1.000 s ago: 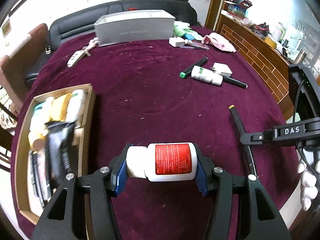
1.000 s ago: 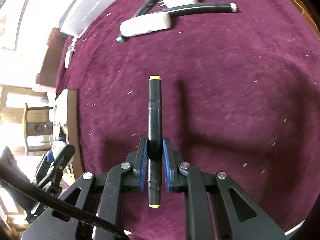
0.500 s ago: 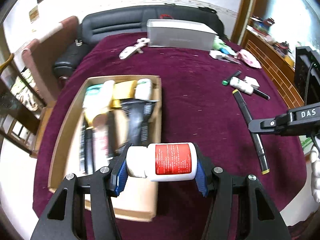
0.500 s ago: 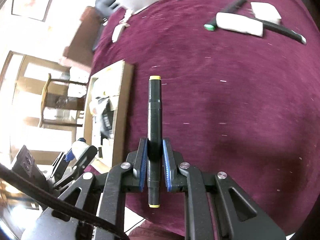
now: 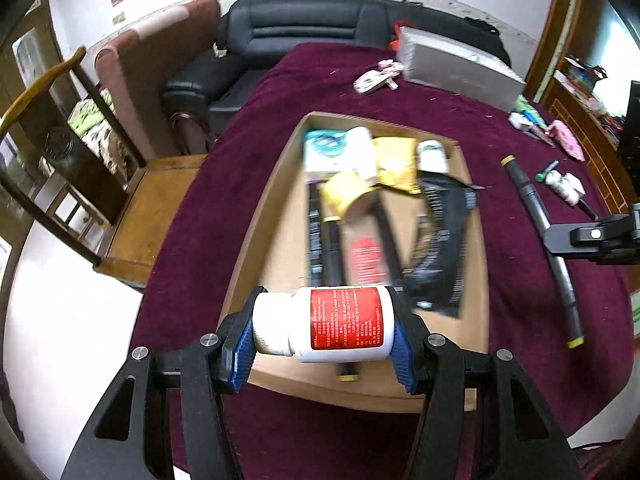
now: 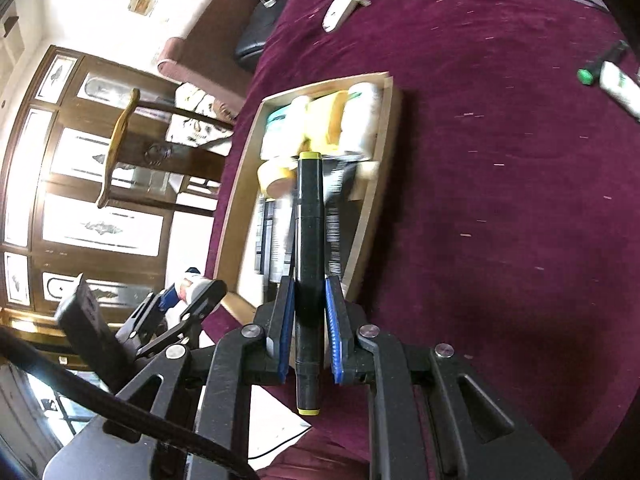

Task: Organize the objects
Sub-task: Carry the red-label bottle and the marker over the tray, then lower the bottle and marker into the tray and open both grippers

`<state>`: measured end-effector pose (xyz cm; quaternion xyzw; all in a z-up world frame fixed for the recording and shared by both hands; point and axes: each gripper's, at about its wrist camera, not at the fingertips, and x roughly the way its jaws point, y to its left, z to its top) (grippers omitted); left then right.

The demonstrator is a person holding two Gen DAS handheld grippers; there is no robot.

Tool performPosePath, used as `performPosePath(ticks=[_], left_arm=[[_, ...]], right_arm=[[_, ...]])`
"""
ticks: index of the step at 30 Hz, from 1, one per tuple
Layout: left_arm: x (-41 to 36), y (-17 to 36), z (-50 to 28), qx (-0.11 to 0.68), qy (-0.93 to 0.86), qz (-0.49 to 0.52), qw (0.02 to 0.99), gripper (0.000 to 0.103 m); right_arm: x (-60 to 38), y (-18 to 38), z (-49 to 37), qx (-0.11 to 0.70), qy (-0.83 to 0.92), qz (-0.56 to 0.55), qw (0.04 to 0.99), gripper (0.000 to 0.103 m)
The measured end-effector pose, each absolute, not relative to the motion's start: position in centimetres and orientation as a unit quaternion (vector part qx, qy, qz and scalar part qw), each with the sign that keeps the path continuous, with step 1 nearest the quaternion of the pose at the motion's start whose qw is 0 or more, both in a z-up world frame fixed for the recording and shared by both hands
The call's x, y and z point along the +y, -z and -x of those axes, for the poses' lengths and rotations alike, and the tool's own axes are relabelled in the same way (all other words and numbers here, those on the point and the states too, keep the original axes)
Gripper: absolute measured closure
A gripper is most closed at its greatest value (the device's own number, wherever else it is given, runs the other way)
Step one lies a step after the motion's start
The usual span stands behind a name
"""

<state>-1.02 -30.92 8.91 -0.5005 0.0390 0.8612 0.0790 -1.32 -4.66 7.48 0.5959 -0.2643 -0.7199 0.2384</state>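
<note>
Both hands have swung across the maroon-covered table [image 5: 248, 168] in the past second: the cardboard tray [image 5: 264, 216], earlier off to the left of the left wrist view, now lies directly under the left gripper [image 5: 324, 330], and in the right wrist view it has come in beneath the marker's far tip.

The tray sits left of the table's centre, already crowded at its far end with a yellow pouch [image 5: 396, 162], white tubs and a black sachet [image 5: 444, 240]; bare cardboard shows mainly along the near edge.

The left gripper, jaws partly spread, pinches a white bottle with a red label [image 5: 326, 328] end to end, lying crosswise above the tray's near edge. The right gripper [image 6: 307, 320], jaws nearly closed, clamps a black marker with yellow ends [image 6: 308, 236] lengthwise; seen from the left wrist, it hangs right of the tray.

To place these well, it seems best to lower the bottle onto the bare near strip before letting go, so it cannot roll, then bring the marker in parallel with the long items already there, one hand at a time.

Unsorted items remain at the far right: a green-capped marker [image 6: 600, 64] and a small white bottle [image 6: 620, 88].
</note>
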Motion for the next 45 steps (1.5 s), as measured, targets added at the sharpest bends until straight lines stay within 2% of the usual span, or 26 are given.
performPosePath(ticks=[16, 27, 33, 41, 45], left_arm=[[-34.5, -4.7, 4.8, 0.051, -0.835, 0.537, 0.105, 0.053], [-34.5, -4.8, 6.1, 0.058, -0.836, 0.527, 0.141, 0.053], [-33.6, -4.7, 6.4, 0.100, -0.832, 0.519, 0.166, 0.053], [-34.1, -5.1, 7.1, 0.084, -0.832, 0.514, 0.193, 0.053], [-33.4, -5.5, 6.8, 0.125, -0.828, 0.496, 0.229, 0.053]], right_arm=[[-13.7, -3.4, 4.7, -0.246, 0.678, -0.645, 0.254, 0.090], [-17.1, -0.2, 6.1, -0.216, 0.664, -0.677, 0.234, 0.090], [-17.5, 0.1, 6.4, -0.201, 0.667, -0.682, 0.224, 0.090], [-17.9, 0.1, 6.5, -0.196, 0.668, -0.682, 0.224, 0.090], [-17.8, 0.1, 6.4, -0.195, 0.667, -0.683, 0.225, 0.090]])
